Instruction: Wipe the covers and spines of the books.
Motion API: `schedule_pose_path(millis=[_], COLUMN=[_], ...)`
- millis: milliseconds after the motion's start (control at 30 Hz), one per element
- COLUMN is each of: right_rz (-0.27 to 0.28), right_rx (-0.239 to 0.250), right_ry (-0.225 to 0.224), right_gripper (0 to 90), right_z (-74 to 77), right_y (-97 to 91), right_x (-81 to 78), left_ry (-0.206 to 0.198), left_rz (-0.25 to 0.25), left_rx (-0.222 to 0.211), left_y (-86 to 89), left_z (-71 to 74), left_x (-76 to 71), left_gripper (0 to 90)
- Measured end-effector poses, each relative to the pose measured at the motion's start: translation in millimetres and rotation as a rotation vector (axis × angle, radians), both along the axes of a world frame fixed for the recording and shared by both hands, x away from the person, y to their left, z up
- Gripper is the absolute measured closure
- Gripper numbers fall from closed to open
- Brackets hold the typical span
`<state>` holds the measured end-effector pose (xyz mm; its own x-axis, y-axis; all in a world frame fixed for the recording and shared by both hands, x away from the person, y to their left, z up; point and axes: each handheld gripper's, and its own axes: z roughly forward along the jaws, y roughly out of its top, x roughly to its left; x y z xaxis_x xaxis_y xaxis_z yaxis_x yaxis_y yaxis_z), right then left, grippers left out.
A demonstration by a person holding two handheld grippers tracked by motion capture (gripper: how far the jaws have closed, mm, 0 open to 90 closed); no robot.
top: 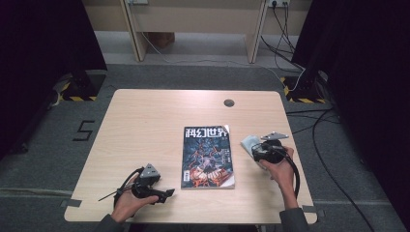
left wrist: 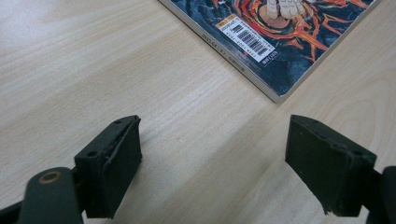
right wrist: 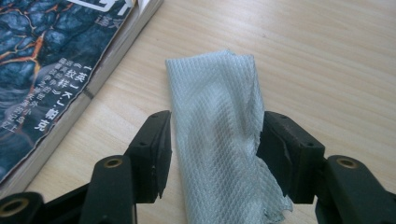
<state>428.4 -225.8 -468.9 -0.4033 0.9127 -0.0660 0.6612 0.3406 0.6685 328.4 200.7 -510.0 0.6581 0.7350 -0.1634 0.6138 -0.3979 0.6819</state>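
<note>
Cloth (right wrist: pixel 219 135): folded white woven wipe, lying flat on the table (top: pixel 145 116), just right of the magazine (top: pixel 207 157), near its upper right corner. In the high view the cloth (top: pixel 250 143) pokes out at about 10 o'clock from the right gripper (top: pixel 258 150).

In the right gripper view the cloth runs lengthwise up between the two jaws, toward 12 o'clock. Its edges meet both pads: the left pad sits at the cloth's left edge, the right pad against the crumpled right edge. Whether the pads press or merely brush is hard to tell; the cloth is bunched slightly at the right pad, so I judge a grip forming, with the right gripper clamped lightly on the cloth. The cloth's frayed near end hangs past the right jaw at 5 o'clock.

Why so: a strip folded narrow fits between the jaws, and taking it across its width should keep the fold together on lifting. Likely use: wiping the magazine cover or the table.

Magazine: flat, cover up, at table centre, spine side toward the left gripper (top: pixel 162 194). In the left gripper view its near corner (left wrist: pixel 278 95) lies at 1 o'clock, apart from both pads.

Left gripper: jaws wide apart, nothing between them, bare table under, held low at the near left. Looks parked, perhaps ready to steady the magazine.
</note>
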Motion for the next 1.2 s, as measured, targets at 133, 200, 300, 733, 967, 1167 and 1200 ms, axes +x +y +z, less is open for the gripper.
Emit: schedule_pose_path(millis=[133,200,300,733,967,1167,1200], right_rz=[0.011,0.004,-0.001,0.034,0.053,0.113,0.133], right_rx=[-0.011,-0.007,-0.013,0.04,0.064,0.142,0.141], right_ry=[0.023,0.032,0.046,0.058,-0.011,-0.094,-0.108], right_gripper=[47.2,47.5,47.4,77.3,80.3,80.5,80.4], right_z=[-6.6,-10.3,-16.5,-23.7,-9.4,18.5,21.7], right_y=[0.1,-0.3,-1.5,-10.0,-8.7,7.2,12.5], right_x=[3.4,5.7,10.5,11.1,6.5,-1.7,-3.0], left_ry=[-0.006,-0.006,-0.007,-0.026,-0.039,-0.055,-0.061], left_rz=[0.001,0.002,0.001,0.014,0.014,0.024,0.025], left_rx=[0.002,0.002,0.003,-0.001,-0.002,-0.016,-0.026], left_y=[-0.7,-0.2,-0.6,1.2,-1.4,-10.2,-14.6], left_z=[-0.4,-0.1,-0.4,0.8,1.5,1.5,1.3], left_x=[1.0,0.5,1.0,1.6,2.3,3.6,4.7], left_gripper=[17.9,18.1,18.0,18.3,18.3,18.6,18.6])
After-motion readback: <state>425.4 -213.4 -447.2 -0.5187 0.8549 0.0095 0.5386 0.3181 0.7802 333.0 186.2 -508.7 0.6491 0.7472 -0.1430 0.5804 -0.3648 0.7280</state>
